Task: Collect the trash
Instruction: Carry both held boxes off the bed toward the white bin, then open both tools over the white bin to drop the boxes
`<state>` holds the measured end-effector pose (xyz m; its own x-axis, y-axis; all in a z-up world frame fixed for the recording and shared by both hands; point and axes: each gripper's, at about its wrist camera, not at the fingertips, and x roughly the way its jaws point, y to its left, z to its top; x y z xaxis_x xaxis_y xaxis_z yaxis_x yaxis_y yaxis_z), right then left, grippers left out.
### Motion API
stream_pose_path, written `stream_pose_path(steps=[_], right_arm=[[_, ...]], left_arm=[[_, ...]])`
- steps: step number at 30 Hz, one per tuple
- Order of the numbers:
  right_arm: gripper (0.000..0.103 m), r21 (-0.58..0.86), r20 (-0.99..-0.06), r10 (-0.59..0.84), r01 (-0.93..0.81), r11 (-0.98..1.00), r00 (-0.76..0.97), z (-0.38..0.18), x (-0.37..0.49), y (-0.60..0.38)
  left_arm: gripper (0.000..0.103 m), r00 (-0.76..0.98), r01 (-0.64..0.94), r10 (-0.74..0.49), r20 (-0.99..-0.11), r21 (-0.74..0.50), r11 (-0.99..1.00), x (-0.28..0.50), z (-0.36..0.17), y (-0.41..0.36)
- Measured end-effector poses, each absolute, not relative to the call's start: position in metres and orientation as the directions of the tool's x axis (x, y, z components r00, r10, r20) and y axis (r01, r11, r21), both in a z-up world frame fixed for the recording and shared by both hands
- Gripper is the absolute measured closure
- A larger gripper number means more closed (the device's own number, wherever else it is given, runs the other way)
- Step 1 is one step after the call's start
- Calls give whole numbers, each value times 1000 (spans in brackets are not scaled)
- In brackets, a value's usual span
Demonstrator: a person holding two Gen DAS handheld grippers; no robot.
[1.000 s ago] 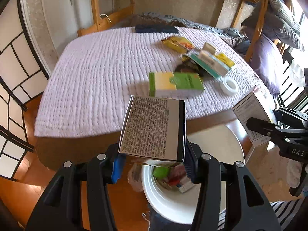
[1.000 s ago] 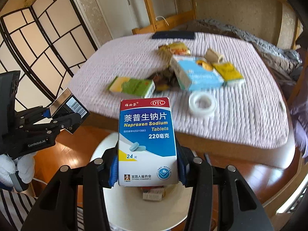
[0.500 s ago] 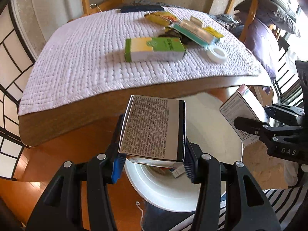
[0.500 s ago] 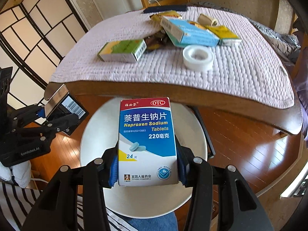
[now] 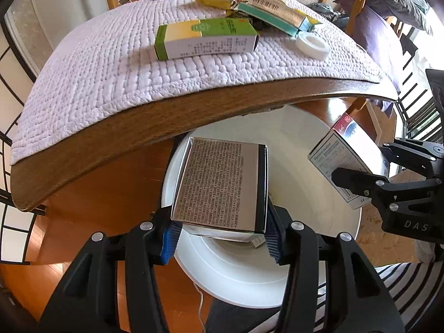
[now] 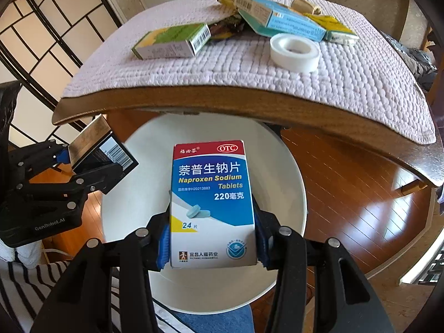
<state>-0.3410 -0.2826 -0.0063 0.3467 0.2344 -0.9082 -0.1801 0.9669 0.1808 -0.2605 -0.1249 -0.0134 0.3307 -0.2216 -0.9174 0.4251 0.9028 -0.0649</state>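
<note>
Naproxen Sodium tablet box (image 6: 212, 202): pinched flat-side-on between the right gripper (image 6: 212, 245) pads, upper half standing clear ahead of the jaws, directly over the white bin (image 6: 288, 166) mouth.
Silver-and-black carton (image 5: 222, 187): clamped across its width in the left gripper (image 5: 220, 234), printed face up, jutting forward of the jaws above the same bin.
Handling: both likely light, thin cardboard, stiff along edges but crushable on broad faces; glossy print probably a little slick, so a hold low on the narrow sides, as now, seems soundest.
Jaws: each pair closed onto its box, blue pads (image 6: 163, 245) pressed against the side walls, no gap visible.
Bin: below and ahead of both jaw pairs, rim tucked partly under the table edge (image 5: 155, 122); contents mostly hidden by the carton.
Beyond the jaws: green-and-yellow box (image 5: 205, 38), teal box (image 6: 280, 18), white tape roll (image 6: 294, 52) and wrappers lying on the quilted cover (image 5: 91, 75).
Next, as judged: release over the bin.
</note>
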Motion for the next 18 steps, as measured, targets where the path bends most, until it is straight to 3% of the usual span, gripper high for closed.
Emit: stream_pose_path(steps=[18], right_arm=[[57,171,-927,213,-158,973,309,-32,-337,-278]], left_arm=[[51,281,457,-188,-941,-41,888,-258,-56,-150]])
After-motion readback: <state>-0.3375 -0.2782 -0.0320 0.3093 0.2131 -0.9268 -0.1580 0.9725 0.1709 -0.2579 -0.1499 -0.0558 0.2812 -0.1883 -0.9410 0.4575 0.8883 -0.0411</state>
